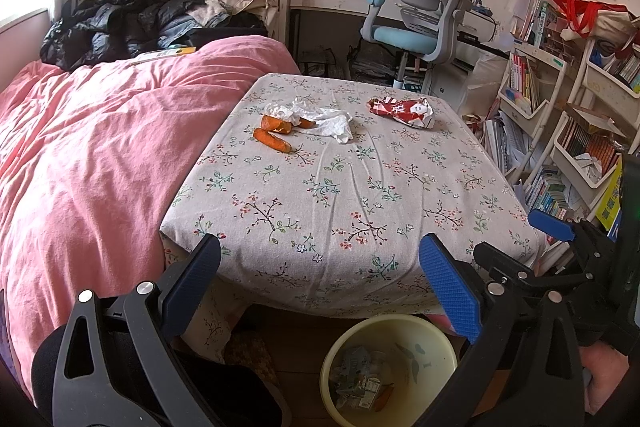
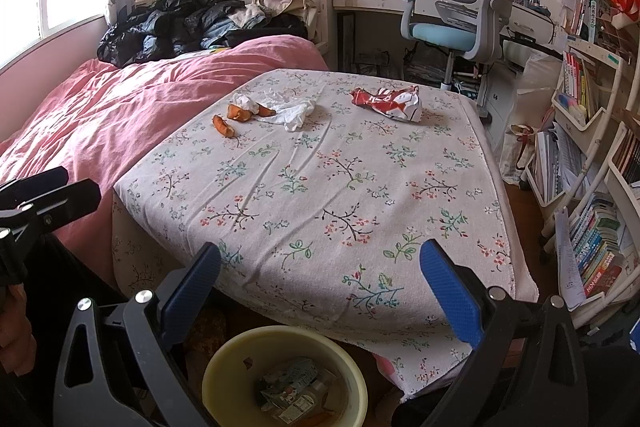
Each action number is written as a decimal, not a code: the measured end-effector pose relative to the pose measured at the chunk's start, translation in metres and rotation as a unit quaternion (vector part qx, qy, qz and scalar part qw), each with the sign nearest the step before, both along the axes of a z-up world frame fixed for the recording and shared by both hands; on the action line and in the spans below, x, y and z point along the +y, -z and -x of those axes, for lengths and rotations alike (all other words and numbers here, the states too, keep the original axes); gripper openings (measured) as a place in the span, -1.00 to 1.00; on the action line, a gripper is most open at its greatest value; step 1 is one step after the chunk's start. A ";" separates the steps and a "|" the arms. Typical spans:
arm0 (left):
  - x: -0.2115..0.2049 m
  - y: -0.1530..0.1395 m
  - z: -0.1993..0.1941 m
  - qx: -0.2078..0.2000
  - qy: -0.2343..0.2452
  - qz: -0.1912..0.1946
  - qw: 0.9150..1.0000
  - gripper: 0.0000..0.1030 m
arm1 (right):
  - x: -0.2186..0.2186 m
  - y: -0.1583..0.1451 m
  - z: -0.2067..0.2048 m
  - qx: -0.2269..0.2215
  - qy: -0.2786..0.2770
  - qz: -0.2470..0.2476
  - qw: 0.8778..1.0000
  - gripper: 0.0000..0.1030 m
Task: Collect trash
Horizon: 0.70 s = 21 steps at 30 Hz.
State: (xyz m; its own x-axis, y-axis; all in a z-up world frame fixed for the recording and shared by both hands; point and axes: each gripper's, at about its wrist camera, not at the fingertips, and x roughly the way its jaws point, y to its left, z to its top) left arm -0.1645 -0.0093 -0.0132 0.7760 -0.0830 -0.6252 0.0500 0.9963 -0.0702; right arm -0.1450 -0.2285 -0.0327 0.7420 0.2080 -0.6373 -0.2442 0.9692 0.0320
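nearest, at 6 o'clock below the surface's (image 2: 304, 227) front edge, one yellow bin (image 2: 224, 367) stands on the floor with some packets already in it. the left tool (image 1: 320, 283) and right tool (image 2: 320, 287) both hover at the near edge, each with its pads spread wide and nothing between them.

the trash lies well apart from them, toward 12 o'clock: two or three orange peels (image 2: 234, 119), one touching a single crumpled white tissue (image 2: 290, 111), and one red wrapper (image 2: 390, 101) near 1 o'clock.

the step in hand seems to be the reach. best go for the wrapper with the right tool, close on its bunched middle without pinching the cloth, then carry it back over the bin before letting go.
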 end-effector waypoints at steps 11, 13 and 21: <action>0.000 0.000 0.000 0.000 0.000 0.000 1.000 0.86 | 0.000 0.000 -0.001 -0.001 -0.001 -0.001 1.000 0.86; 0.000 0.000 0.000 0.000 -0.001 0.001 1.000 0.86 | 0.000 0.000 0.000 -0.001 -0.001 0.000 1.000 0.86; 0.002 0.000 -0.001 0.002 0.000 0.004 1.000 0.86 | 0.000 0.000 -0.001 -0.001 -0.002 -0.002 1.000 0.86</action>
